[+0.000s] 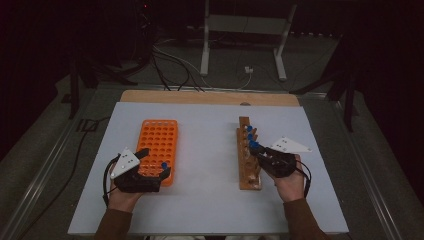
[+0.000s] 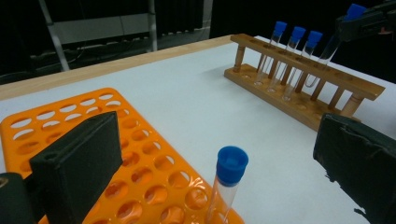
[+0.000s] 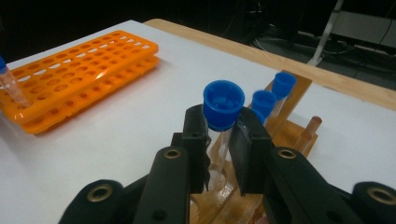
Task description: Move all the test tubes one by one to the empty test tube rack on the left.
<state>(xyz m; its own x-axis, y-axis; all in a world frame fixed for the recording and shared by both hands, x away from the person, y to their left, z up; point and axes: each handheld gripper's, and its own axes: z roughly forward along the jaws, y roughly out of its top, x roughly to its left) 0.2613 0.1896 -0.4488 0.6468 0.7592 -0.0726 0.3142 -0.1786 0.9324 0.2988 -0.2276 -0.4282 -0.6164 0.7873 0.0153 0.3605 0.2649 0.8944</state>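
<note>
Tube [image 3: 223,122] with a blue cap stood nearly upright, pinched just under its cap by the right gripper [image 3: 223,140] above the wooden rack [image 1: 248,172]; the orange rack [image 1: 159,146] lay well apart, at the spread left gripper [image 1: 150,167].

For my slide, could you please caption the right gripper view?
Right gripper shut on a blue-capped test tube above the wooden rack.

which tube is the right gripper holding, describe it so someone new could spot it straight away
Start at the wooden rack on the right half of the white table. It holds a row of clear tubes with blue caps. The one you want is the tube nearest the person, pinched just under its cap by the right gripper; unlike its neighbours, it tilts out of line.
</note>
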